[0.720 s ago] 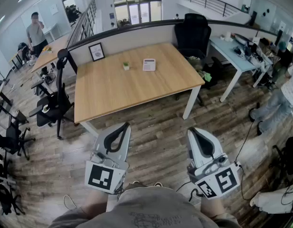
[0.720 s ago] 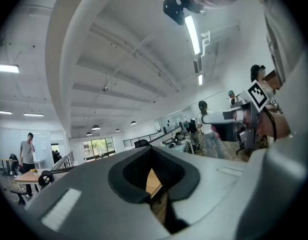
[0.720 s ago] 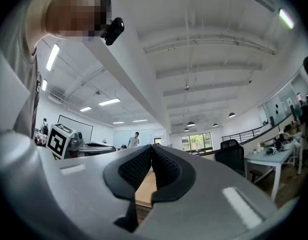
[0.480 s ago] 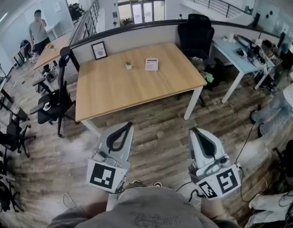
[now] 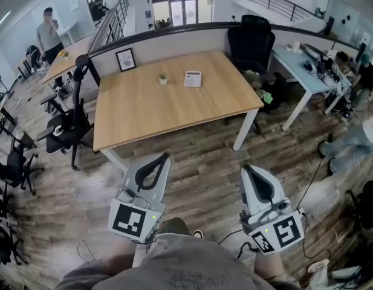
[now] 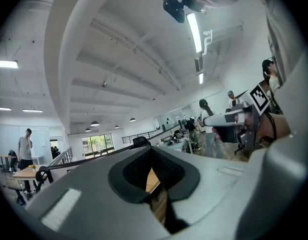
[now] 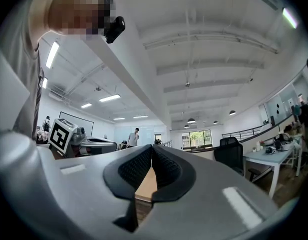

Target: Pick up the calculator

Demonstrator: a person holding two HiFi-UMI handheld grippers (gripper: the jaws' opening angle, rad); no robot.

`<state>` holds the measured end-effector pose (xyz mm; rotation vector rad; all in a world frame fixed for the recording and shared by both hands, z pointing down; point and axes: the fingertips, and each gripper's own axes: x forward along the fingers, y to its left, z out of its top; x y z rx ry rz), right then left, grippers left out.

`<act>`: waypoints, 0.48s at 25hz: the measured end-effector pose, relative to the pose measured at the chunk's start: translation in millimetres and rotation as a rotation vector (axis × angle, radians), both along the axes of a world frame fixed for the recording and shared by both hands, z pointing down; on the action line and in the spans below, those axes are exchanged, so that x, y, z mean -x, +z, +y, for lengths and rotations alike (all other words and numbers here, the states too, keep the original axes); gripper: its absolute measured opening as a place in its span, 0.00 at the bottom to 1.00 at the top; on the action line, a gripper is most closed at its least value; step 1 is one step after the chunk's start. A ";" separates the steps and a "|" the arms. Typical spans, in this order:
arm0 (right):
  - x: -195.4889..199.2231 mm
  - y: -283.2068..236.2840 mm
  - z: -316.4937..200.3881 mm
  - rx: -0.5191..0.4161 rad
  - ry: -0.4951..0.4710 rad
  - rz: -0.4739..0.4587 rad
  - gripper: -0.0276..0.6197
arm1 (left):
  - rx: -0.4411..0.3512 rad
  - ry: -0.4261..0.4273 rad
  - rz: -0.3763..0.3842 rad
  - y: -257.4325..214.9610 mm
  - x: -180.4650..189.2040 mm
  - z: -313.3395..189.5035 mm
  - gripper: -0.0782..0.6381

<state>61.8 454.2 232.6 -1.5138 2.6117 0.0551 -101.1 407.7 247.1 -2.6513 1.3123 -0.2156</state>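
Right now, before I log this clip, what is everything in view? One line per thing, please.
table: one, light wood, ahead in mid-room
calculator: one, white, far side of the table
potted plant: one, small, green, left of the calculator, apart from it
picture frame: one, black, table's far left corner by the partition
office chairs: several, black, one behind the table, others along the left
desk: one, pale blue, cluttered, at right
standing person: one, grey top, far left
left gripper: one, grey, shut, empty, low left
right gripper: one, grey, shut, empty, low right
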 end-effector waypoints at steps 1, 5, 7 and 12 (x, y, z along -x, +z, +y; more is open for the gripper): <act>-2.0 1.7 -2.1 0.002 0.003 -0.005 0.06 | 0.000 0.001 -0.004 1.3 -1.0 -1.9 0.11; -9.3 7.9 -15.4 0.014 0.036 -0.042 0.27 | 0.009 0.014 0.004 4.9 -2.8 -9.1 0.11; -10.8 12.5 -25.2 0.018 0.046 -0.028 0.38 | 0.007 0.023 0.008 6.2 -2.7 -16.2 0.11; -17.3 20.6 -59.1 0.037 0.054 -0.016 0.38 | 0.019 0.020 0.001 15.7 -7.5 -50.8 0.11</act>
